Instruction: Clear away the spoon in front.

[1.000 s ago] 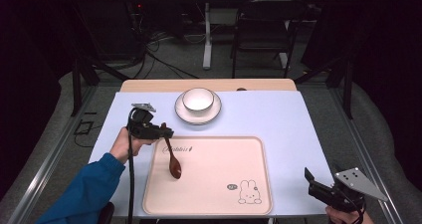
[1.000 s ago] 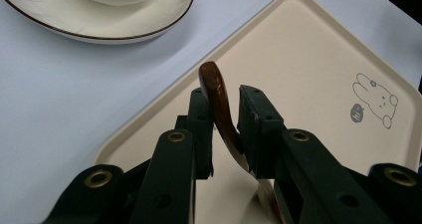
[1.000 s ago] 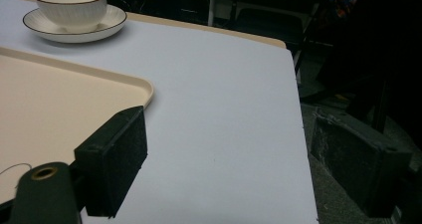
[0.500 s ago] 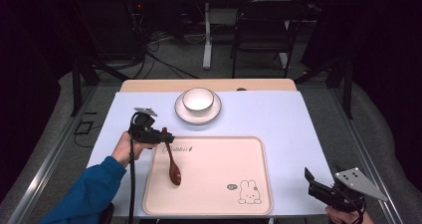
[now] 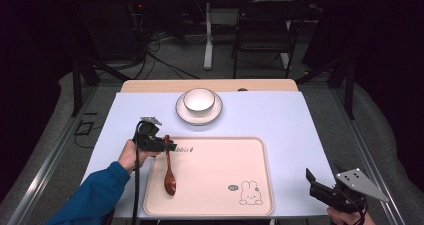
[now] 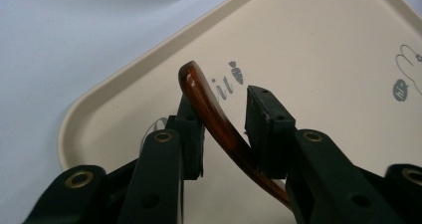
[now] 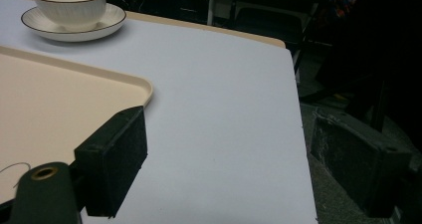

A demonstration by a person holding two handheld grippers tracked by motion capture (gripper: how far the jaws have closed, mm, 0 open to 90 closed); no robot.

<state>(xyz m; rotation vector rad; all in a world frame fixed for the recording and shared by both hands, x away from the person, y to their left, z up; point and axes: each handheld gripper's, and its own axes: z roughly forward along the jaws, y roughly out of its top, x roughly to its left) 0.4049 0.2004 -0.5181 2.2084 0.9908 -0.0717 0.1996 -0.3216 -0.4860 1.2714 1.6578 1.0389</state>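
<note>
Now the spoon [image 5: 169,171] lies on the tray [image 5: 250,150], along its left edge, bowl toward the near-left corner; a second ago it hung tilted above it. My left gripper [image 6: 225,115] has just been opening: handle between the jaws, left pad maybe touching, hard to tell. Looks released, so placement is done; next is backing off. My right gripper [image 7: 226,157] idles spread wide at the table's near-right corner.

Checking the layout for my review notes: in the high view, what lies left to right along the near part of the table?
Left gripper → brown wooden spoon → rabbit drawing on the beige tray → right gripper.
</note>
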